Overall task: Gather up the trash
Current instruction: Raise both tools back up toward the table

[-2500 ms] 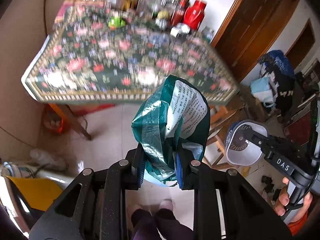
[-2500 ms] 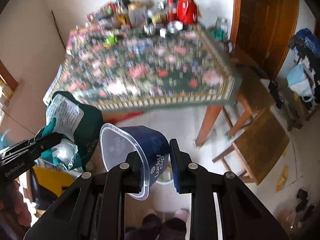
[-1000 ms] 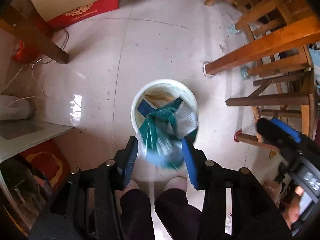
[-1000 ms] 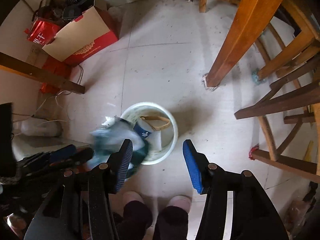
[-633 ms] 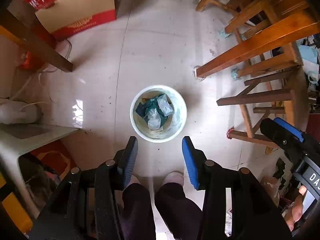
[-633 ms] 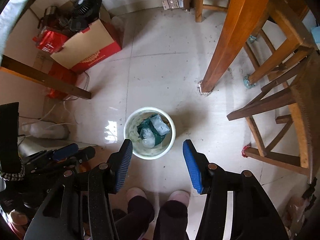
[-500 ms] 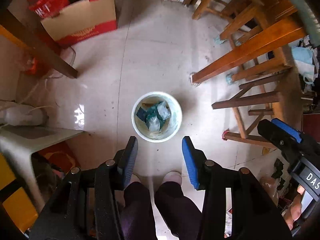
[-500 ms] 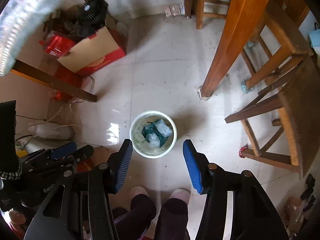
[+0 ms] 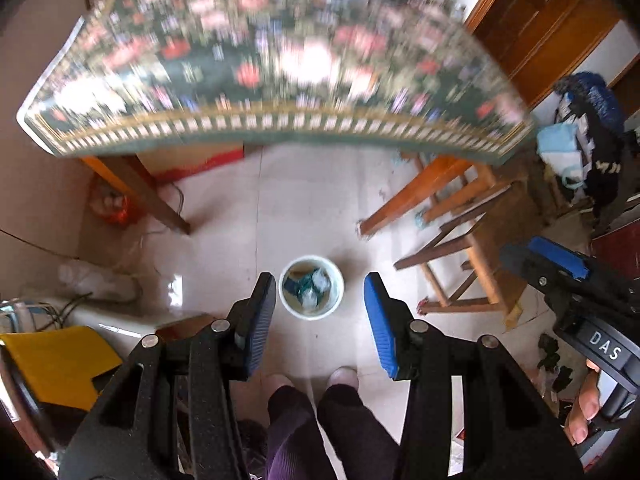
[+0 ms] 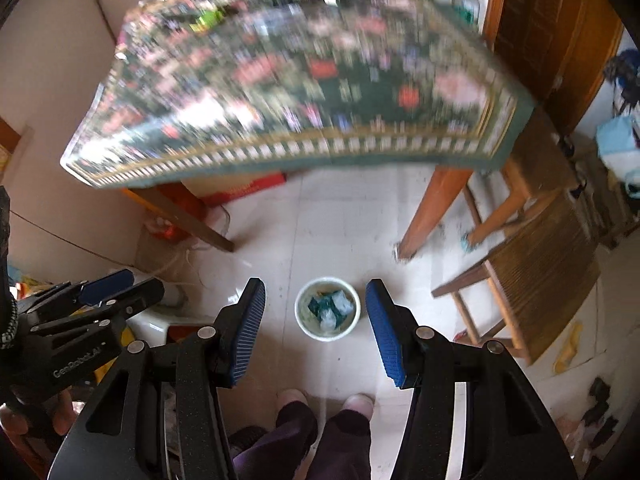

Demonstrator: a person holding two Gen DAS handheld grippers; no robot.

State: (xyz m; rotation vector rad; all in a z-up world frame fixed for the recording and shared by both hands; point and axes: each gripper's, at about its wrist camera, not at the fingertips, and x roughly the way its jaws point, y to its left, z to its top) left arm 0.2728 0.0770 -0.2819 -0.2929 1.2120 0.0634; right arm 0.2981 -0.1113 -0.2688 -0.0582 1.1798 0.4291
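Both your left gripper [image 9: 320, 320] and right gripper [image 10: 316, 330] gape wide and empty, the trash [image 9: 311, 289] sits in the bucket [image 9: 335, 278] at six o'clock, so next likely scan the table [image 9: 280, 56] at twelve.

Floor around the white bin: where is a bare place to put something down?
Bare tile lies between the bin and the table leg, and further back under the floral table. The left side is crowded with cables and a yellow object; the right with wooden stools. The person's feet stand just before the bin.
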